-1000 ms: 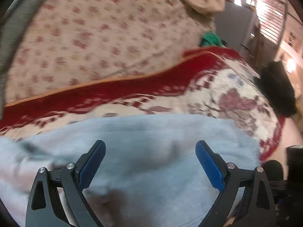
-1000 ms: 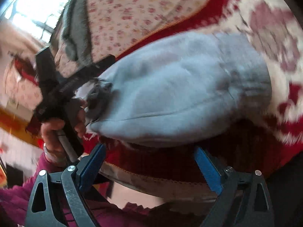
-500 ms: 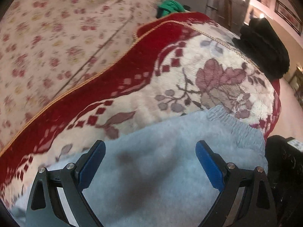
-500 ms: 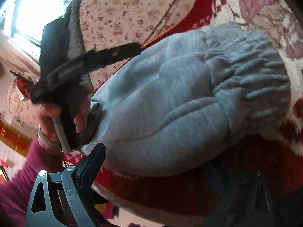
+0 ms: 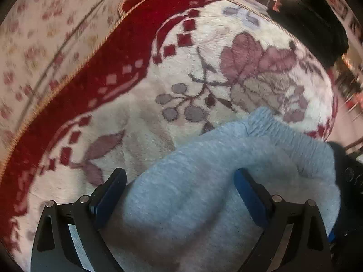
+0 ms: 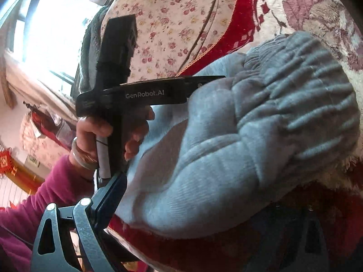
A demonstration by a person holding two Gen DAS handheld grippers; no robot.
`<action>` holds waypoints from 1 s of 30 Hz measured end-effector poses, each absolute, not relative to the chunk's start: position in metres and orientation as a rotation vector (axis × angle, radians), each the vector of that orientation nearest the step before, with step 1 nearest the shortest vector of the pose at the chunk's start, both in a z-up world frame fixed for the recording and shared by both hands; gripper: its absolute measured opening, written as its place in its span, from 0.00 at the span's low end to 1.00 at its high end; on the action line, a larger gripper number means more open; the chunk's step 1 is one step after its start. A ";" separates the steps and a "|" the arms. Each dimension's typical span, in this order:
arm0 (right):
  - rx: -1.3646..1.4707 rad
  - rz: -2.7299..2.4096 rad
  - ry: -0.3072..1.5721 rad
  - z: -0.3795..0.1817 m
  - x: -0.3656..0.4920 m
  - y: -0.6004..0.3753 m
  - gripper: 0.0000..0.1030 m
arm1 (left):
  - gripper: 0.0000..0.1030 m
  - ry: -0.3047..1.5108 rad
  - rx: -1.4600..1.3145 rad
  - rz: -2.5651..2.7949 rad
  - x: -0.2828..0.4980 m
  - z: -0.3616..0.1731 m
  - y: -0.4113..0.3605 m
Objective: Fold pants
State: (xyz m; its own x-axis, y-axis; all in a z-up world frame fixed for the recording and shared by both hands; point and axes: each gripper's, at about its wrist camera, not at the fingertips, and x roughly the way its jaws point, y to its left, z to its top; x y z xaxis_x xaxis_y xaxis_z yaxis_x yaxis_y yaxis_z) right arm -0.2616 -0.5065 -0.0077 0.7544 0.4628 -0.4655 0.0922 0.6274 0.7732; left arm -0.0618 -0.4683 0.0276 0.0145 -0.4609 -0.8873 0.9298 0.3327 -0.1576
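The grey sweatpants [image 5: 215, 176] lie bunched on a red and cream floral blanket [image 5: 140, 117]. Their ribbed elastic waistband [image 6: 301, 104] faces the right wrist view. My left gripper [image 5: 179, 192] is open, its blue pads on either side of the grey fabric, low over the pile. In the right wrist view the left gripper's black body [image 6: 145, 95] and the hand holding it press on the pants' far side. My right gripper [image 6: 204, 206] is open at the pants' near edge; its right finger is hidden under the fabric and shadow.
A flowered cream sheet [image 5: 45, 34] covers the bed beyond the blanket. A black garment [image 5: 315, 25] lies at the blanket's far right corner. A bright window [image 6: 45, 22] is behind the left hand. The blanket's edge drops off at the near side [image 6: 204, 249].
Both grippers moved closer toward the waistband end. The left gripper swung right, so more blanket and less pants show. The pants are more bunched.
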 end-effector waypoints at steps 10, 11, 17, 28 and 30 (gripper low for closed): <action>0.883 0.261 0.712 -0.004 -0.260 -0.515 0.44 | 0.17 1.083 0.450 -1.253 -0.063 0.035 -0.462; 0.875 0.264 0.709 -0.001 -0.260 -0.515 0.42 | 0.15 1.080 0.442 -1.252 -0.063 0.036 -0.460; 0.807 0.277 0.682 0.022 -0.259 -0.508 0.38 | 0.10 1.025 0.393 -1.246 -0.065 0.058 -0.448; 0.602 0.331 0.604 0.101 -0.241 -0.473 0.35 | 0.10 0.861 0.237 -1.206 -0.053 0.146 -0.382; 0.550 0.350 0.596 0.120 -0.233 -0.461 0.35 | 0.10 0.817 0.202 -1.177 -0.048 0.164 -0.356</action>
